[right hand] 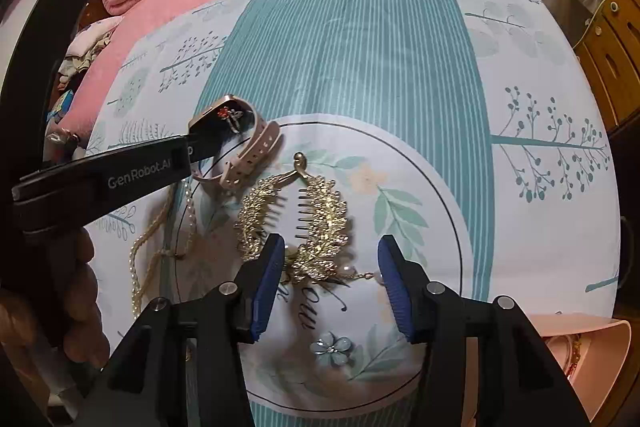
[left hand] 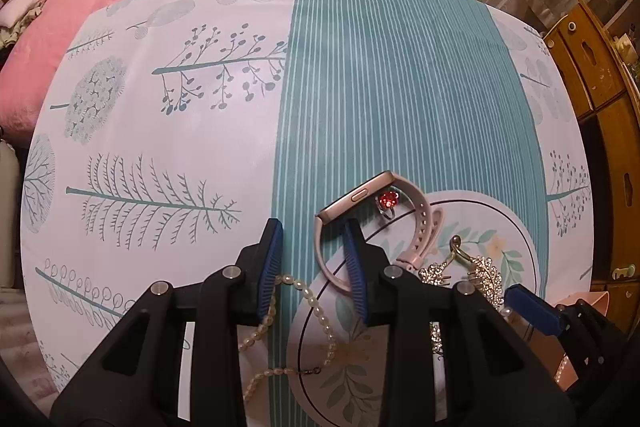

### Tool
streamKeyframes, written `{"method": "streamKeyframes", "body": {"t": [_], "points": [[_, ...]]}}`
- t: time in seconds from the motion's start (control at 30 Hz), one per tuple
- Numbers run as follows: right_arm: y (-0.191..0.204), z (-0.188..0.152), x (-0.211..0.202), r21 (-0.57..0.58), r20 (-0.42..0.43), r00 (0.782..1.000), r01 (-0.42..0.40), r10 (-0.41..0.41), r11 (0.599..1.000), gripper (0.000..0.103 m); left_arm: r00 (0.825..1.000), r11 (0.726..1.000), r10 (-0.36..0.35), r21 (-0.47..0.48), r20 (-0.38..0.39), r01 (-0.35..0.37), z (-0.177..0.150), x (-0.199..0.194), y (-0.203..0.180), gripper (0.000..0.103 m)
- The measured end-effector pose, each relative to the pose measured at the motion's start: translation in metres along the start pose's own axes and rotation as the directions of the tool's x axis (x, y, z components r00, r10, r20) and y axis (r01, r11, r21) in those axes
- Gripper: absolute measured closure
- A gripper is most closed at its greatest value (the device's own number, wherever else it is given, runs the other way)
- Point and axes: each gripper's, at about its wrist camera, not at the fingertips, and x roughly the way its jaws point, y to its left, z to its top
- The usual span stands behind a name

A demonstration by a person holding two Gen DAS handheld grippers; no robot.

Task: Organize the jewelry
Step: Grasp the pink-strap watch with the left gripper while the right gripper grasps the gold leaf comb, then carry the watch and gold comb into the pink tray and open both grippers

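Watch strap half-straddled, hair comb under spread fingers

The left gripper (left hand: 314, 259) stands partly spread around one side of the watch (left hand: 356, 203) strap, pinching nothing; closing could tip the ring (left hand: 387, 203) inside its loop. The right gripper (right hand: 330, 283) hangs spread over the gold hair comb (right hand: 296, 227), mid-worktop (right hand: 520, 227), its teeth pointing toward the far edge.

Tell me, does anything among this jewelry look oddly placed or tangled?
Yes. A red-stone ring sits inside the loop of the pink watch strap instead of lying on its own. The pearl necklace also sprawls in loose loops across the cloth.
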Motion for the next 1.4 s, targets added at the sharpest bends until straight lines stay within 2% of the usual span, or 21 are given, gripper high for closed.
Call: {"method": "streamKeyframes", "body": {"t": [0.17,0.37,0.43,0.5,0.53,0.6,0.73,0.87,1.03,1.27,1.4], "points": [[0.007,0.004,0.004,-0.009,0.007,1.0,0.024,-0.024,1.0,0.054,1.0,1.0,0.018,-0.006,0.008,-0.018,-0.003,-0.002,0.001,0.079],[0.025,0.009,0.012,-0.061,0.009,0.992,0.124,-0.124,0.99,0.054,1.0,1.0,0.011,-0.028,0.003,-0.011,-0.002,-0.003,0.007,0.081],[0.034,0.008,0.015,-0.096,0.022,0.981,0.192,-0.191,0.977,0.066,1.0,0.999,0.015,-0.029,0.003,-0.015,-0.002,-0.004,0.007,0.081],[0.038,0.007,0.015,-0.11,0.033,0.981,0.195,-0.193,0.975,0.077,1.0,1.0,0.008,-0.027,0.004,-0.008,-0.003,-0.004,0.006,0.091],[0.039,0.008,0.015,-0.109,0.034,0.98,0.198,-0.196,0.974,0.077,1.0,1.0,0.011,-0.027,0.004,-0.011,-0.003,-0.004,0.007,0.094],[0.039,0.008,0.015,-0.103,0.038,0.981,0.193,-0.19,0.976,0.077,1.0,1.0,0.011,-0.027,0.003,-0.011,-0.003,-0.004,0.007,0.1],[0.033,0.006,0.011,-0.086,0.035,0.987,0.157,-0.155,0.984,0.078,1.0,0.999,-0.03,-0.032,0.009,0.031,-0.005,-0.005,0.009,0.101],[0.023,0.005,0.003,-0.052,0.044,0.991,0.128,-0.125,0.99,0.078,0.999,0.999,-0.031,-0.034,0.023,0.032,-0.008,-0.008,0.012,0.101],[0.013,0.004,-0.018,-0.017,0.083,0.995,0.063,-0.061,0.998,0.078,0.996,0.996,-0.075,-0.04,0.052,0.077,-0.009,-0.024,0.017,0.101],[-0.001,-0.008,-0.064,0.026,0.144,0.989,-0.023,0.019,0.999,0.078,0.987,0.992,-0.119,0.046,0.109,0.115,-0.016,-0.067,0.004,0.101],[-0.01,-0.02,-0.091,0.046,0.166,0.985,-0.043,0.035,0.998,0.078,0.977,0.982,-0.157,0.131,0.146,0.138,-0.025,-0.101,-0.012,0.101]]}}
